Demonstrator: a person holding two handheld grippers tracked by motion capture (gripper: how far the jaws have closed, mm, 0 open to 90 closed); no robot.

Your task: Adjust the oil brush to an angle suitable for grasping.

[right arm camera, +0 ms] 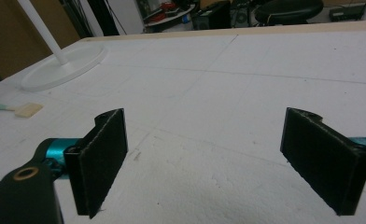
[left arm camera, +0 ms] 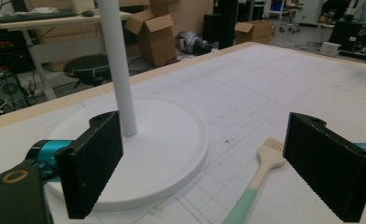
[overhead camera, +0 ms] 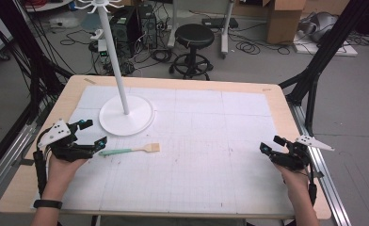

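Note:
A small brush (overhead camera: 130,150) with a green handle and cream bristle head lies flat on the white mat, just below the round base of a white stand (overhead camera: 126,116). My left gripper (overhead camera: 94,133) is open right beside the handle's end, jaws wide apart. From the left gripper view, the brush (left arm camera: 258,177) lies on the mat ahead, between the jaws' line of sight, and the stand (left arm camera: 139,149) rises close in front. My right gripper (overhead camera: 273,144) is open at the mat's right side with nothing between its jaws. The brush (right arm camera: 22,109) and stand (right arm camera: 62,65) appear far to its left.
The white gridded mat (overhead camera: 211,136) covers most of a wooden table (overhead camera: 276,92). The stand's tall pole (overhead camera: 113,52) rises from its base. Beyond the table stand a black stool (overhead camera: 194,37), cables, computers and cardboard boxes. Black frame legs flank both sides.

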